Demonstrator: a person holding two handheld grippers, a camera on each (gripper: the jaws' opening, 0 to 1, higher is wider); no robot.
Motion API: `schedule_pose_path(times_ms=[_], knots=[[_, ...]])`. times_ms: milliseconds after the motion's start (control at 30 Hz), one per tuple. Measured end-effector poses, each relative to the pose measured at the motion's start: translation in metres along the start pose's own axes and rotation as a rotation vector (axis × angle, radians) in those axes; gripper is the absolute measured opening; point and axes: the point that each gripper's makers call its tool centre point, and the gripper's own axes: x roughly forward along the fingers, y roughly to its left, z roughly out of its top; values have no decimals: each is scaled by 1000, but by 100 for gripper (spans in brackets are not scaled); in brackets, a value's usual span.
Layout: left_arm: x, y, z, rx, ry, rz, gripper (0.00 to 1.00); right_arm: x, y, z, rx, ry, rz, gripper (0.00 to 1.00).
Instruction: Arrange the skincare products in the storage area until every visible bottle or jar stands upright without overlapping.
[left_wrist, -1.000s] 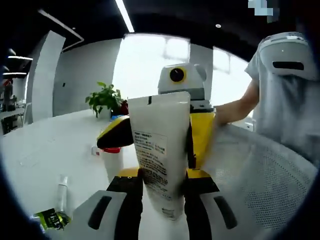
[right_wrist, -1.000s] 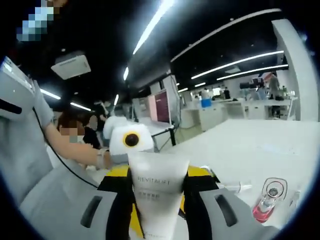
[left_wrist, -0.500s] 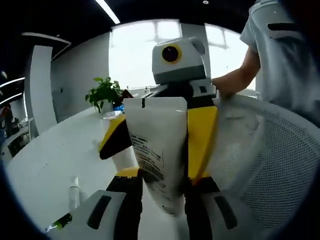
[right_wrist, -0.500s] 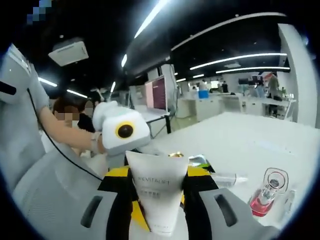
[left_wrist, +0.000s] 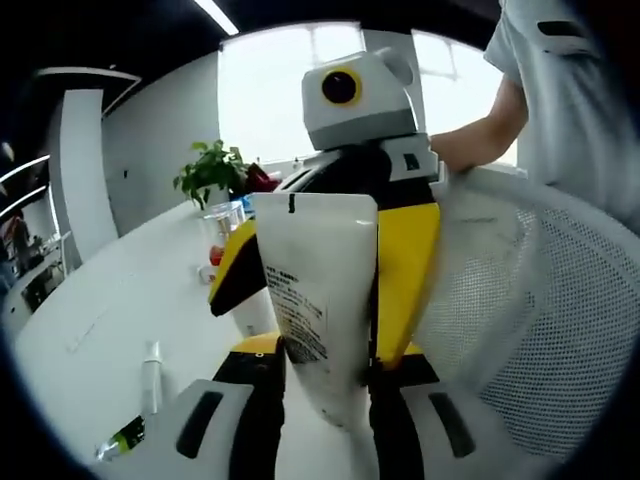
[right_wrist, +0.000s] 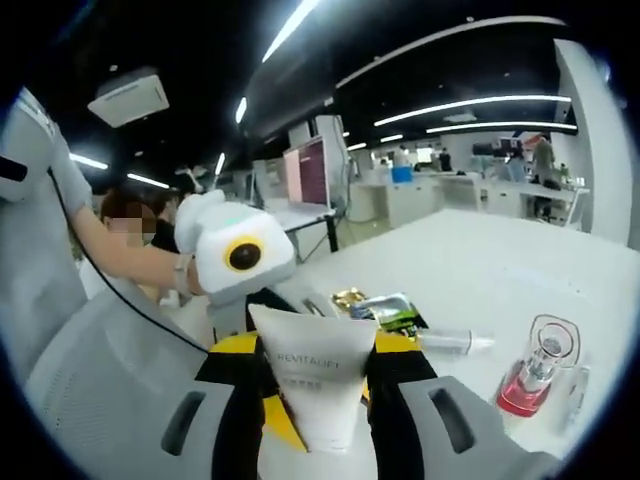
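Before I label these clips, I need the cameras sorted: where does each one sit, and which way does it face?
Left gripper view: rides the left hand-held gripper, facing the right hand-held gripper, a plant and the person's arm.
Right gripper view: rides the right hand-held gripper, facing the opposite way, toward the left one, a pink bottle and the person's sleeve.
Shared: the white tube, clamped from both sides, and the mesh basket.

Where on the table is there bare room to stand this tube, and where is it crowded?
In the right gripper view, the white table is bare beyond the pink bottle and the green packet. In the left gripper view, it is bare between the lying vial and the plant. Crowded: around both tools, which clamp the white tube beside the mesh basket.
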Motion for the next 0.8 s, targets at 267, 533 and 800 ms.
schedule_pose_path(times_ms=[267,533,800], knots=[[-4,6,-4,-13,18,27,30,1,2,1,10,-2,1,39],[-12,11,-9,-22,38,57,25,1,1,3,11,-10,-3,34],[-18,17,-13,-47,42,89,19,-2,-6,9,21,-33,-18,22]])
